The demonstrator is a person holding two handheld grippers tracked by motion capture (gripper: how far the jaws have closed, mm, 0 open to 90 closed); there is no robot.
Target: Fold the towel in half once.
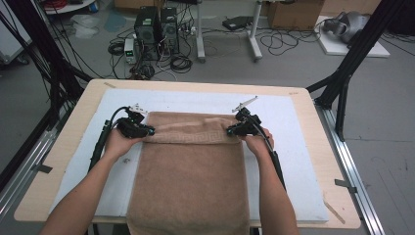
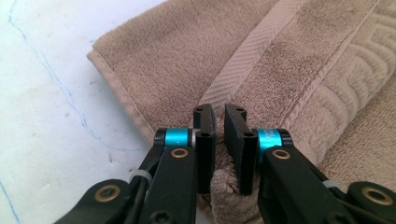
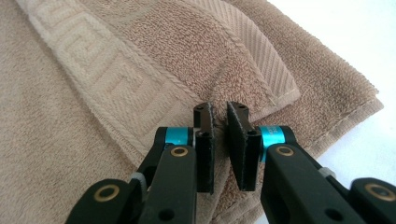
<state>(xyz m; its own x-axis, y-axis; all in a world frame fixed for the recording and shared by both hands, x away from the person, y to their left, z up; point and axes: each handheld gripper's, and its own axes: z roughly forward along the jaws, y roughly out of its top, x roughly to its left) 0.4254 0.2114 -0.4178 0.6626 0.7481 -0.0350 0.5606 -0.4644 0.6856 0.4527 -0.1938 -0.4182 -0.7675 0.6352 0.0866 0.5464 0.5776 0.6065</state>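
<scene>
One brown towel (image 1: 191, 171) lies mid-frame on the white-padded surface (image 1: 298, 147), its near end overhanging the front edge, with bare padding open either side. Left tongs (image 1: 149, 131) and right tongs (image 1: 230, 131) each pinch a folded-over towel corner, jaws nearly closed.

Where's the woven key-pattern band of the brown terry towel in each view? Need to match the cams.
High view: key-pattern band runs across the brown terry towel, between both grippers.
Left gripper view: upper right, curving down the right edge.
Right gripper view: upper left, diagonal toward the jaws.
Shared landmark: the plain ribbed hem strip beside the band.
</scene>
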